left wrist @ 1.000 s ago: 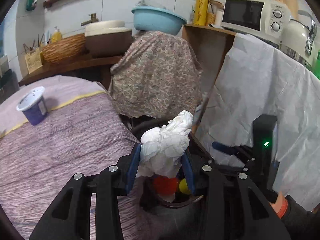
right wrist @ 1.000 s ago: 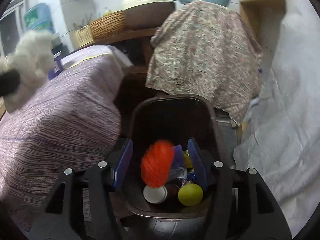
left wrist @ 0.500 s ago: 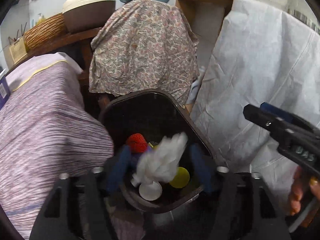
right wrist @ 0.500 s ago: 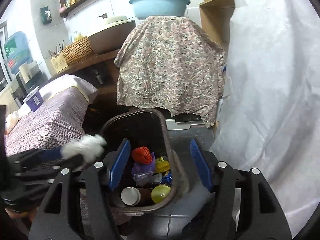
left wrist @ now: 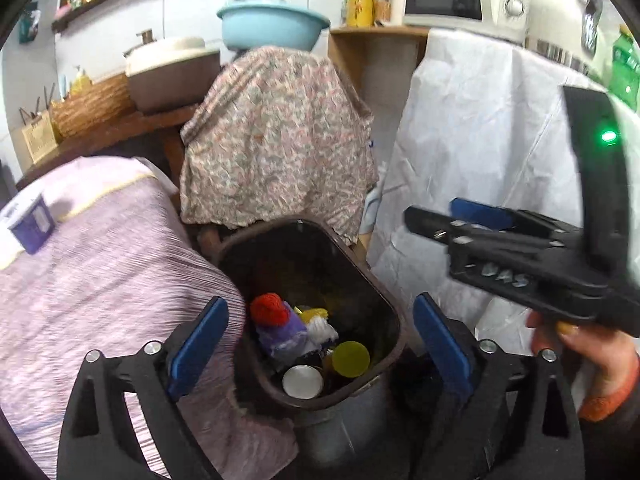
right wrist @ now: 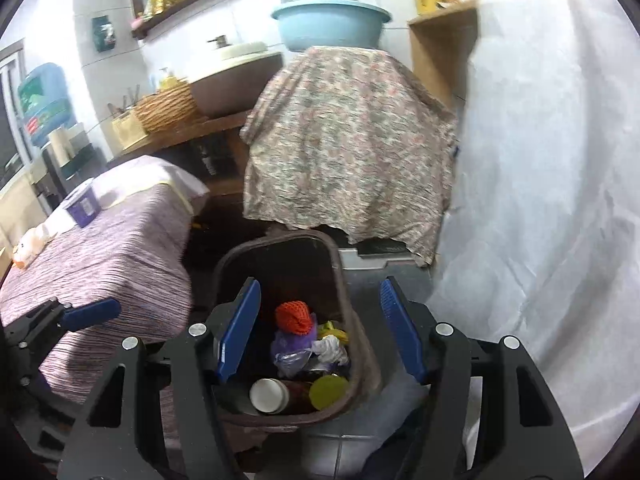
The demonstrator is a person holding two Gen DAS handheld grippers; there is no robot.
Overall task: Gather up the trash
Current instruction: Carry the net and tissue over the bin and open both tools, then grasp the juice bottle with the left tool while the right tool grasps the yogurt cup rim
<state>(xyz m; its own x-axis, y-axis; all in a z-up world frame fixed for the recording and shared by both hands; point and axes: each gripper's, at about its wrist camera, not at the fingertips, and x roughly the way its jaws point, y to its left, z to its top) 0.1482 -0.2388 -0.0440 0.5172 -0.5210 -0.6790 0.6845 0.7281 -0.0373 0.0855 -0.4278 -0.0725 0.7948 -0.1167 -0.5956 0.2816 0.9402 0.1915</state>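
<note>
Moved since before: left fingers (left wrist: 320, 340) let go of the white tissue wad they had pinched; it has dropped into the bin (left wrist: 384, 300). Their jaws have just been opening and now stand wide with nothing between them.

Left view, fingers: blue pads spread either side of the bin mouth, empty, hovering above it.
Left view, tissue (left wrist: 322, 326): lying in the bin beside the orange net (left wrist: 270, 308), on the purple wrapper, with a yellow lid (left wrist: 351, 354) and a white cap (left wrist: 303, 380) nearer the camera.
Left view, right gripper (left wrist: 428, 222): seen side-on at the right, held by a hand (left wrist: 592, 356), off to the side of the bin in front of the white sheet.
Left view, desk (left wrist: 100, 264): striped cloth cover; a purple cup (left wrist: 30, 226) stands on it, well apart from the bin.

Right view, fingers (right wrist: 320, 332): about half open, gripping nothing, framing the bin (right wrist: 348, 300) from above.
Right view, desk: purple cup (right wrist: 82, 204) upright at the far end; a small pale, peach-coloured thing (right wrist: 30, 244) lies near the left edge, too blurred to name.

Step in hand: the drop of one piece is done; release is complete.
Next move: likely swing back over the desk to the cup or the pale thing, approaching with jaws wide enough for the cup's body and lifting it clear of the cloth.
</note>
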